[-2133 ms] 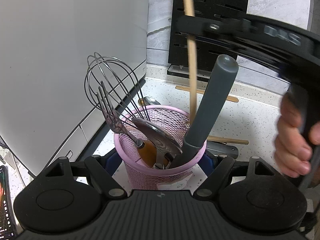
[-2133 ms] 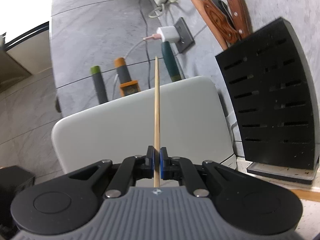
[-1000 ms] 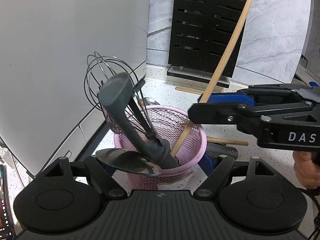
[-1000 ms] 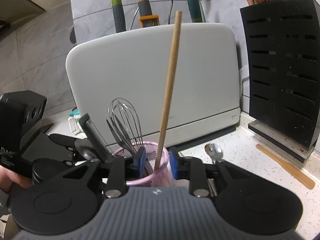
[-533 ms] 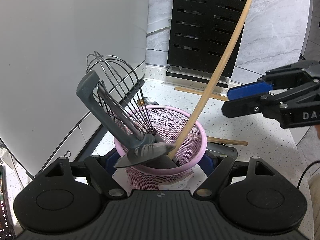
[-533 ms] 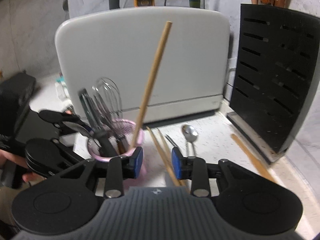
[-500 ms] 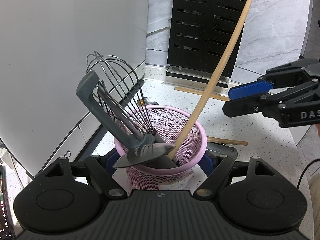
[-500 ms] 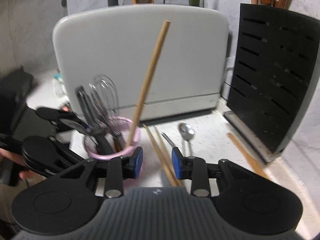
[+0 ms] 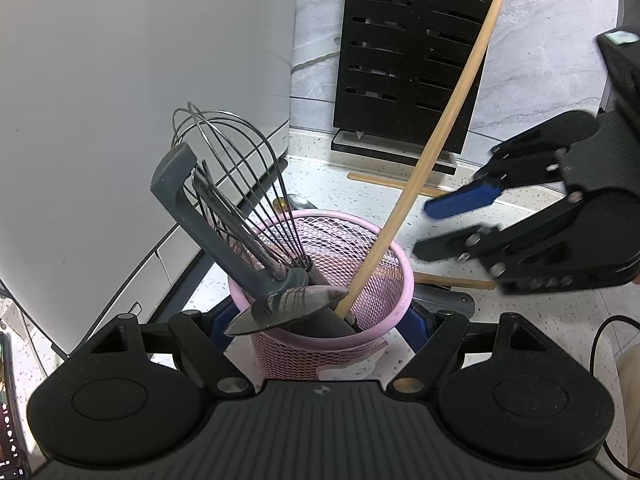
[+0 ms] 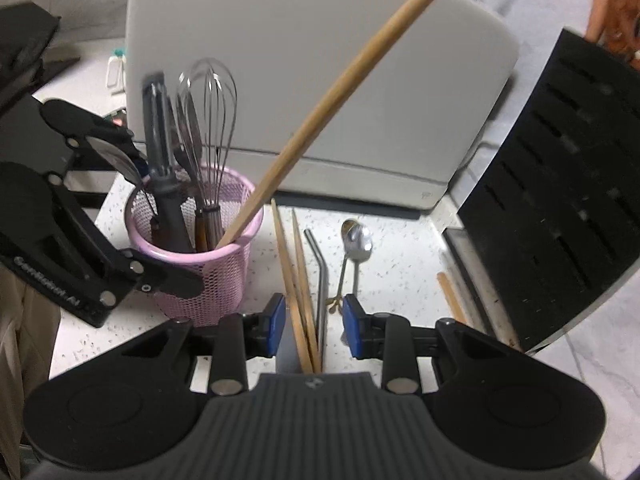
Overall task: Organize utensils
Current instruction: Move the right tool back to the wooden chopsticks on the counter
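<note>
Cup: a round pink wire-mesh cup [image 9: 380,280] is standing on the speckled white counter [image 10: 400,280], in front of a smooth white appliance [image 9: 120,120]
Contents: a wire whisk [image 9: 236,184], a grey-handled tool [image 9: 192,208] and a long round wooden stick [image 9: 436,128] are leaning inside it, the stick tilting out over the rim
Counter items: two wooden chopsticks [image 10: 294,256], a bent metal straw [image 10: 320,264] and a shiny spoon [image 10: 354,244] are lying beside the cup; a slotted black knife block [image 10: 560,200] is standing at the right
Left gripper [image 9: 324,316]: its blue pads are pressing on the cup's two sides, gripping it
Right gripper [image 10: 314,320]: its jaws are standing partly apart and holding nothing, hovering over the chopsticks and straw
</note>
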Motion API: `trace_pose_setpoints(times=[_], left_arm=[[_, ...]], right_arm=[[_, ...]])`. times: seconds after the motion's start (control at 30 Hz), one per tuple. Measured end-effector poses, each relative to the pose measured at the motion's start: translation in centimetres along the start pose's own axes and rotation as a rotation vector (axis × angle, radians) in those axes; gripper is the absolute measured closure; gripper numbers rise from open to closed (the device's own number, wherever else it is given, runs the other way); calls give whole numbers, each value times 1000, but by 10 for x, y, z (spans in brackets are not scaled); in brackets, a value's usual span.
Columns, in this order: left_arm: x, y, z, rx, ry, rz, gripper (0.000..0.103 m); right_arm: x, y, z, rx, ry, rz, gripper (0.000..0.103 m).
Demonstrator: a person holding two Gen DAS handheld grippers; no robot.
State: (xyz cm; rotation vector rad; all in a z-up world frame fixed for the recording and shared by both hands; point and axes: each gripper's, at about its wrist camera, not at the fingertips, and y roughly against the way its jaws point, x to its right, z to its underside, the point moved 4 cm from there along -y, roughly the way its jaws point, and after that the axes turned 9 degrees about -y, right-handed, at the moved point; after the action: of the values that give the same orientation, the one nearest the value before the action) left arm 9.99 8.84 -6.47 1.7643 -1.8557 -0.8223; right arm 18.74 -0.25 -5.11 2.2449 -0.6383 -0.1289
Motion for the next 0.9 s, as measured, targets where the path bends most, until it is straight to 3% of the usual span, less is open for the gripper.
trace_pose_setpoints(times=[0.17, 0.27, 0.4, 0.9], left_arm=[[0, 0, 0, -1, -1, 0, 11], [1, 0, 0, -1, -1, -1, 11], [1, 0, 0, -1, -1, -1, 11], [0, 0, -1, -2, -1, 0, 11]], right_arm=[[-1, -27, -3, -44, -15, -30, 74], [-3, -40, -4, -47, 11, -53, 95], [-8, -54, -5, -55, 26, -102, 97], [-1, -87, -8, -101, 8, -124, 97]])
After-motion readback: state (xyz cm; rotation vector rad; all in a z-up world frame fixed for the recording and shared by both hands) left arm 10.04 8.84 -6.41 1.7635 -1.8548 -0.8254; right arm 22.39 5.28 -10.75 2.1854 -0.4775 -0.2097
